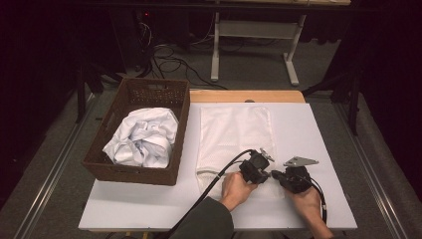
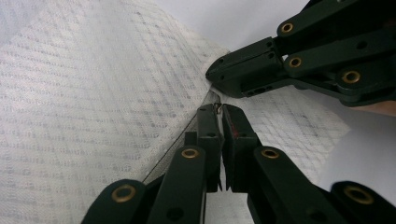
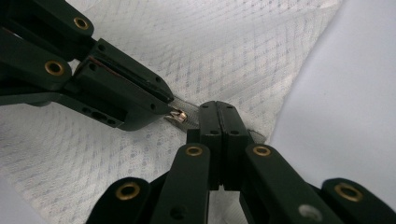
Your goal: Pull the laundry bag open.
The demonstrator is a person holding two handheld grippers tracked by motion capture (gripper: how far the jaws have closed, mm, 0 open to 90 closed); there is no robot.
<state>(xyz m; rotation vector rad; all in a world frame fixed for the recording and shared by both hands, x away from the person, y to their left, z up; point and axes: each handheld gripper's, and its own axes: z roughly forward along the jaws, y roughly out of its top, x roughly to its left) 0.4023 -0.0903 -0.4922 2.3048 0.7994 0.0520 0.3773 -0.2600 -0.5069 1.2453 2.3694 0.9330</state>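
A: Where is the white mesh laundry bag (image 1: 234,137) located?

B: It is laid flat on the white table (image 1: 318,149), just beside the brown basket (image 1: 144,94) in which crumpled white cloth (image 1: 144,137) is held.

A: How are the jaws set?

B: The zipper pull (image 3: 179,115) is pinched by the left gripper (image 2: 219,109); the bag's zipper edge at its near corner is clamped by the right gripper (image 3: 218,108), jaws pressed together.
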